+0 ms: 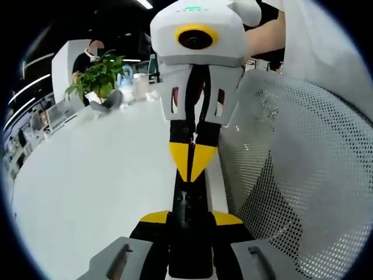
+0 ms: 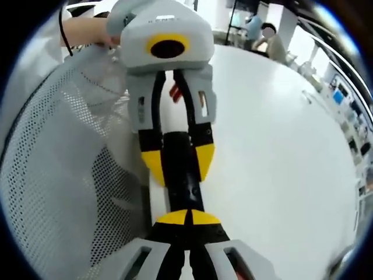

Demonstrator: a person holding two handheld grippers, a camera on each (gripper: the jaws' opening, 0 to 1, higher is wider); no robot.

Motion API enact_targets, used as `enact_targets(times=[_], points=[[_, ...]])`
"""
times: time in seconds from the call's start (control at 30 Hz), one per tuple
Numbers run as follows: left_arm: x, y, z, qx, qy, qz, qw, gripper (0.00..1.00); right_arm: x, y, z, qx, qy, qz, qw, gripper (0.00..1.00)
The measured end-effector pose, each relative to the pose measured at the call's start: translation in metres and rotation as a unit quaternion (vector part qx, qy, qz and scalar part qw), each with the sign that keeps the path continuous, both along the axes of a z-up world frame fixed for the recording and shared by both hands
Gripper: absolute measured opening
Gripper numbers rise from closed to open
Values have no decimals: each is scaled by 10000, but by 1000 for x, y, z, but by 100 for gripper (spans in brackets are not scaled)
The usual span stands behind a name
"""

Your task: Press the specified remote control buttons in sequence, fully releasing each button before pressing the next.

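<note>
Left gripper view: my left gripper (image 1: 191, 219) pinches the black remote (image 1: 190, 233); the right gripper (image 1: 191, 165), tips pressed together, bears on its face. Buttons indistinct; I risk a wrong press or slip near the table (image 1: 93, 186) edge.

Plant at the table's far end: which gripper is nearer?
Right, likely. In the left gripper view the right gripper sits ahead, toward the plant; the left gripper is further back, holding the remote.
</note>
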State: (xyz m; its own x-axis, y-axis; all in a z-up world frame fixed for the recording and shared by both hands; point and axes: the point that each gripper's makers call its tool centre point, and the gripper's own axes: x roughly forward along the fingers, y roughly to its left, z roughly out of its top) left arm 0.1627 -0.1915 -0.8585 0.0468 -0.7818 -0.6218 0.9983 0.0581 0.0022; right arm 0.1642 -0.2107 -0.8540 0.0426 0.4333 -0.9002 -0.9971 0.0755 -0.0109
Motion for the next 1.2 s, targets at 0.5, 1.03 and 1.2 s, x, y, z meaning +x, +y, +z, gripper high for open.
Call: enact_targets(times=[0.5, 1.03, 1.2], points=[[0, 0, 0, -46, 1, 31, 10000, 26, -1, -1, 0, 68, -138, -242, 9996, 0], [0, 0, 0, -70, -8, 42, 10000, 26, 1, 4, 4, 360, -213, -285, 9987, 0], [0, 0, 0, -87, -6, 48, 10000, 27, 2, 14, 6, 446, -210, -168, 9986, 0]])
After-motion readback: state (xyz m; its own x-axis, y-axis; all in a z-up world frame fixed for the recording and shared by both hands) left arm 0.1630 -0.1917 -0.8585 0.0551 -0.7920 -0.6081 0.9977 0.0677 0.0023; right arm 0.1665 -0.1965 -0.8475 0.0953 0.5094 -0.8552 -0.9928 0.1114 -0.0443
